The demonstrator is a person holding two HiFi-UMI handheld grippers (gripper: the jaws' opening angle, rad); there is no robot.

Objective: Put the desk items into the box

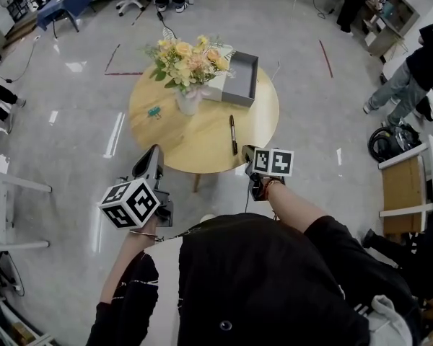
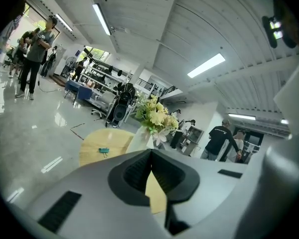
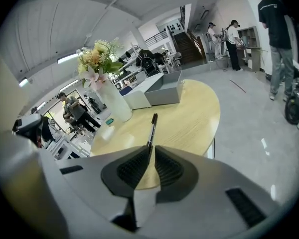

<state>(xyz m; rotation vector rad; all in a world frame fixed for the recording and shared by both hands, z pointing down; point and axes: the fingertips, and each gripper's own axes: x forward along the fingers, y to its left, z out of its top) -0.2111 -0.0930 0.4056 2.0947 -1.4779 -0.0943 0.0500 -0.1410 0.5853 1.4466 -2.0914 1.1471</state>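
Observation:
A black pen lies on the round wooden table, near its front edge. In the right gripper view the pen runs away from me, its near end just ahead of my right gripper, whose jaws stand a little apart with nothing pressed between them. The grey open box sits at the table's far right; I also see the box beyond the pen. A small teal clip rests at the table's left. My left gripper hangs off the table's front left, jaws together and empty.
A vase of flowers stands mid-table, between the clip and the box. White paper lies under the box's left side. People stand at the right, chairs and benches around the room's edges.

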